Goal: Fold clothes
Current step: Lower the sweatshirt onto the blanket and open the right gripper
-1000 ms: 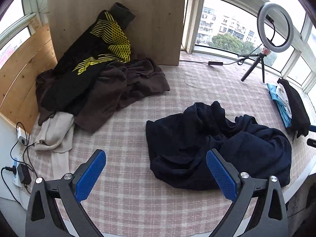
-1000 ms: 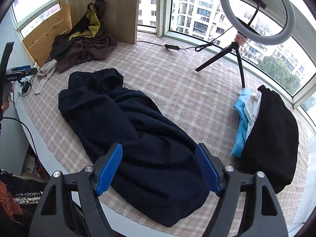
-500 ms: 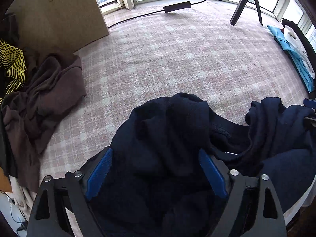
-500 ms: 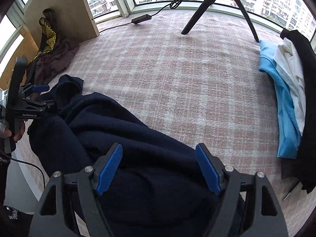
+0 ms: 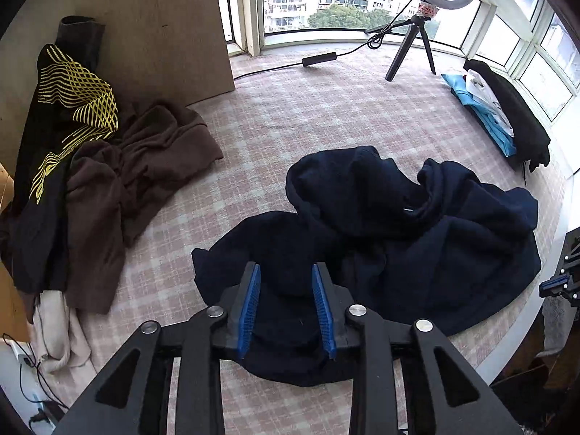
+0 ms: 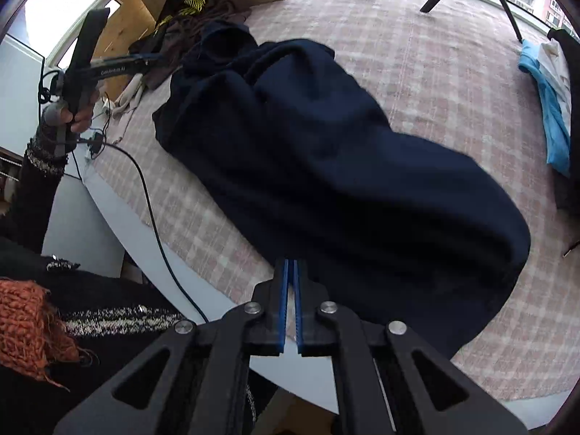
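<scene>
A crumpled navy garment (image 5: 435,246) (image 6: 326,145) lies on the pink checked cloth (image 5: 308,116) of the table. My left gripper (image 5: 286,268) is over the garment's near left lobe. Its jaws are closing, and a bunch of navy fabric fills the narrow gap between the blue pads (image 5: 250,308). The right wrist view shows that gripper (image 6: 152,59) in a person's hand (image 6: 79,116) at the garment's far end. My right gripper (image 6: 290,262) is shut, its tips on the garment's near hem at the table's front edge; it also shows at the right rim of the left wrist view (image 5: 554,284).
A heap of brown and black-and-yellow clothes (image 5: 119,166) leans on a wooden board (image 5: 145,18) at the left. A ring light on a tripod (image 5: 413,47) and its cable stand at the back. Folded blue, white and black clothes (image 5: 500,116) lie at the right. Cables (image 6: 152,217) hang off the front.
Both grippers' jaws went from wide to narrow, the right one fully shut. The left gripper dipped close to the navy garment, then drew back. The right gripper dropped to the hem.
</scene>
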The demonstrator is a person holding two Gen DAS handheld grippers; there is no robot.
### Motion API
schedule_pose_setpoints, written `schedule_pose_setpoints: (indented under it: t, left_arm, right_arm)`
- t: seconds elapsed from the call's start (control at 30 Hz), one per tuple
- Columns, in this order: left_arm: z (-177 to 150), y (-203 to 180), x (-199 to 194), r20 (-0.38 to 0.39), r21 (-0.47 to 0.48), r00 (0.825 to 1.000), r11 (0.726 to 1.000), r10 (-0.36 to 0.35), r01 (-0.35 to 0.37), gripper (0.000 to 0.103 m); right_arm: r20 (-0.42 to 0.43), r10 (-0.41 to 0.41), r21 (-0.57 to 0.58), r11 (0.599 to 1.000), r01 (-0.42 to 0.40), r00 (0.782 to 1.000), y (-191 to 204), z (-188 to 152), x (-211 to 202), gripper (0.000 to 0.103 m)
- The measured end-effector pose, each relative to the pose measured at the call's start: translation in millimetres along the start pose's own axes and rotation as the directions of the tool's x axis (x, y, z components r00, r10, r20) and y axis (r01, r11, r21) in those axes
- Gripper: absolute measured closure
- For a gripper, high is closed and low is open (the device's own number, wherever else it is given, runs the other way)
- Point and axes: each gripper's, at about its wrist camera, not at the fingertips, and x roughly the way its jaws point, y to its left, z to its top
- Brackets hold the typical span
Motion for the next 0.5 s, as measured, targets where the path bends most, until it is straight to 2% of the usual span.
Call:
schedule_pose_setpoints:
  t: [0.03, 0.07, 0.1, 0.17, 0.23, 0.27, 0.33, 0.37, 0.43, 0.5]
  left_arm:
    - [-6.1, 3.8, -3.4, -0.007, 0.016, 1.000, 1.000, -0.015, 0.016, 0.051]
    - [-8.0, 4.5, -1.2, -0.014, 0.042, 1.000, 0.999, 0.010, -0.010, 0.047]
    - [-9.3, 5.0, 1.6, -0.020, 0.068, 0.999, 0.997, 0.038, -0.037, 0.047]
    - [1.6, 4.0, 18.8, -0.024, 0.091, 0.994, 0.991, 0.104, -0.101, 0.047]
    - [14.7, 5.9, 34.9, -0.019, 0.102, 0.995, 0.990, 0.096, -0.093, 0.047]
    - [22.8, 5.6, 46.8, -0.022, 0.107, 0.996, 0.990, 0.091, -0.089, 0.045]
    - [36.8, 4.7, 75.5, -0.057, 0.114, 0.995, 0.991, 0.078, -0.071, 0.045]
    - [43.2, 4.0, 91.2, -0.083, 0.115, 0.994, 0.991, 0.071, -0.061, 0.044]
    - [53.8, 1.6, 121.7, -0.146, 0.104, 0.988, 0.994, 0.045, -0.030, 0.044]
    - [57.3, -3.0, 139.0, -0.193, 0.081, 0.981, 0.997, -0.002, 0.018, 0.045]
  right_arm:
    - [-0.044, -0.054, -0.016, 0.998, 0.053, 0.998, 4.4, -11.9, 7.5, 0.098]
    - [-0.043, -0.094, -0.014, 0.996, 0.093, 0.995, 4.6, -18.2, 7.5, 0.098]
    - [-0.008, -0.103, 0.010, 0.995, 0.103, 0.995, 1.0, -18.5, 1.8, 0.094]
    - [0.114, -0.082, 0.096, 0.993, 0.072, 0.990, -11.8, -8.0, -19.0, 0.076]
    - [0.232, -0.115, 0.160, 0.984, 0.079, 0.966, -26.4, 15.1, -37.7, 0.031]
    - [0.282, -0.143, 0.168, 0.981, 0.098, 0.949, -31.7, 28.4, -43.9, 0.028]
    - [0.338, -0.208, 0.165, 0.973, 0.160, 0.918, -42.8, 62.8, -46.8, 0.028]
    - [0.344, -0.220, 0.163, 0.971, 0.173, 0.913, -50.9, 81.1, -44.1, 0.028]
    - [0.341, -0.230, 0.160, 0.970, 0.185, 0.911, -68.6, 118.3, -36.4, 0.028]
    - [0.280, -0.202, 0.157, 0.974, 0.163, 0.938, -83.6, 145.2, -16.6, 0.028]
